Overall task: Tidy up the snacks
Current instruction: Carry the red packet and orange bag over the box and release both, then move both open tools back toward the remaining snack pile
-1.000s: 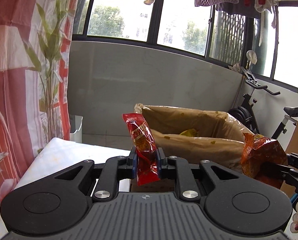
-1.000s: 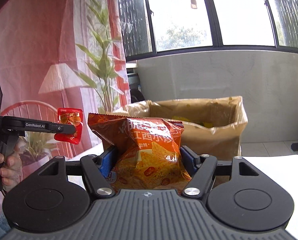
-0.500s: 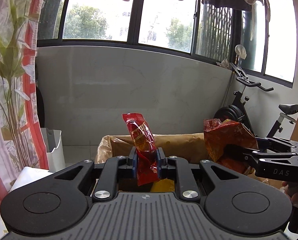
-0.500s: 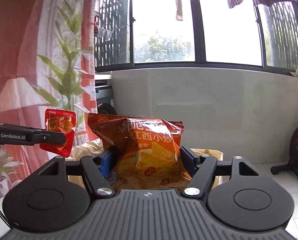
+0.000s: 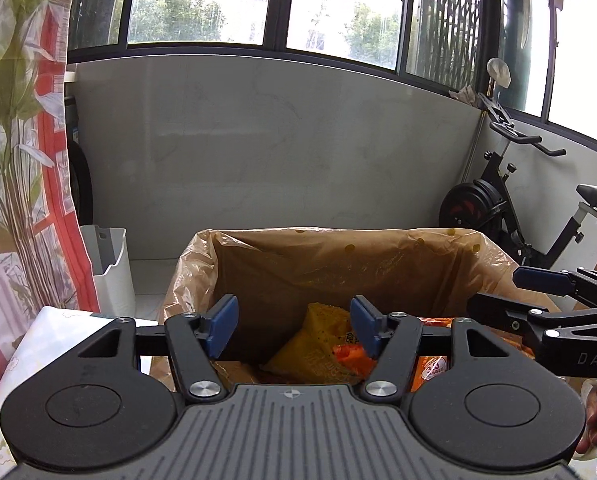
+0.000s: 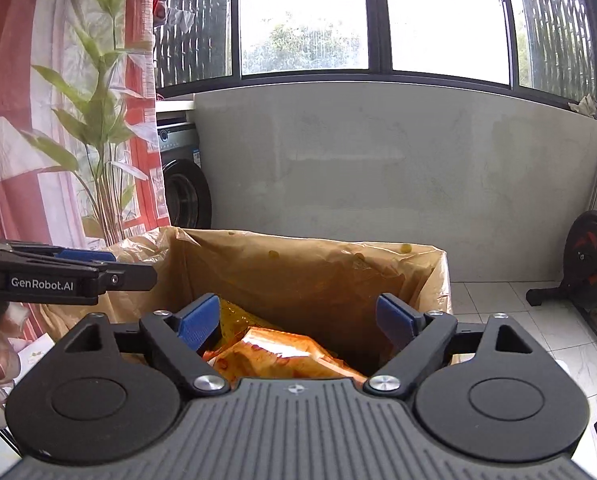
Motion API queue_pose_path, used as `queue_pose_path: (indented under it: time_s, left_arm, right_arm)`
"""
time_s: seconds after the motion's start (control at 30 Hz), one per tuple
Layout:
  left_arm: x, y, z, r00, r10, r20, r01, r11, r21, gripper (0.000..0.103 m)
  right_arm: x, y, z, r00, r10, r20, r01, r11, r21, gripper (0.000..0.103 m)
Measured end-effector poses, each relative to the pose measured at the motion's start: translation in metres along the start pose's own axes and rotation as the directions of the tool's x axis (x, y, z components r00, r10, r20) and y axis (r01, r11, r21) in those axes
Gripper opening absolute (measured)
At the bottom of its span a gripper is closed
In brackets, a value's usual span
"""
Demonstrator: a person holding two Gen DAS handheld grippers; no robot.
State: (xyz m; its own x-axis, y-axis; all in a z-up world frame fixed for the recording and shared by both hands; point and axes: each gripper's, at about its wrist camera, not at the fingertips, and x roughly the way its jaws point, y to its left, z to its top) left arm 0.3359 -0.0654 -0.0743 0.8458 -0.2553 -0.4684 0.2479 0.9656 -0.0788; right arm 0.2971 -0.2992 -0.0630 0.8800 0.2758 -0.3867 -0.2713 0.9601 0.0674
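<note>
Opening, both empty: left gripper (image 5: 293, 329) and right gripper (image 6: 298, 322) above the lined box (image 5: 338, 248). Left view alone shows the yellow snack bag (image 5: 318, 344); right view the orange bag (image 6: 282, 354), both lying inside.

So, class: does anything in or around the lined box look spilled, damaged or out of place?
Nothing stands out. The snack bags lie loosely heaped inside the lined box, none spilled outside that shows, and its plastic liner drapes over the rim, crumpled.

"GenRobot.AI" on the left gripper (image 6: 114, 270); "DAS" on the right gripper (image 5: 514, 296).
</note>
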Motion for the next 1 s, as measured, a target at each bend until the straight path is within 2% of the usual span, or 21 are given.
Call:
queue_pose_path:
  time_s: [0.13,0.23,0.33,0.47,0.7,0.83,0.93,1.0]
  left_arm:
    - [-0.024,0.009,0.001,1.0,-0.007,0.002,0.007,1.0,-0.012,0.065]
    - [-0.045,0.016,-0.003,1.0,-0.014,0.01,0.014,1.0,-0.015,0.065]
    - [-0.07,0.018,-0.013,1.0,-0.018,0.016,0.018,1.0,-0.016,0.067]
    - [-0.101,0.026,-0.038,1.0,-0.019,0.007,0.019,0.999,-0.03,0.07]
    - [-0.125,0.029,-0.11,0.993,-0.022,-0.12,0.011,0.996,-0.09,0.07]
    - [-0.12,0.031,-0.152,0.973,-0.055,-0.224,0.024,0.99,-0.138,0.07]
    - [-0.119,0.034,-0.171,0.961,-0.063,-0.268,0.014,0.983,-0.182,0.07]
    - [-0.121,0.04,-0.174,0.96,-0.048,-0.275,-0.008,0.98,-0.2,0.07]
  right_arm:
    - [-0.024,-0.009,-0.005,0.999,0.017,0.039,-0.02,0.997,0.072,0.089]
    - [-0.045,-0.009,-0.01,0.997,0.032,0.072,-0.04,0.994,0.101,0.096]
    - [-0.069,-0.003,-0.019,0.993,0.034,0.116,-0.046,0.994,0.102,0.103]
    - [-0.094,0.006,-0.037,0.99,0.027,0.136,-0.044,0.992,0.118,0.103]
    - [-0.11,0.016,-0.084,0.996,0.066,0.056,-0.075,0.98,0.186,0.103]
    - [-0.114,0.023,-0.115,0.996,0.077,0.034,-0.082,0.976,0.201,0.103]
    - [-0.113,0.029,-0.134,0.994,0.101,-0.034,-0.092,0.977,0.192,0.103]
    - [-0.114,0.035,-0.143,0.991,0.116,-0.069,-0.101,0.975,0.196,0.103]
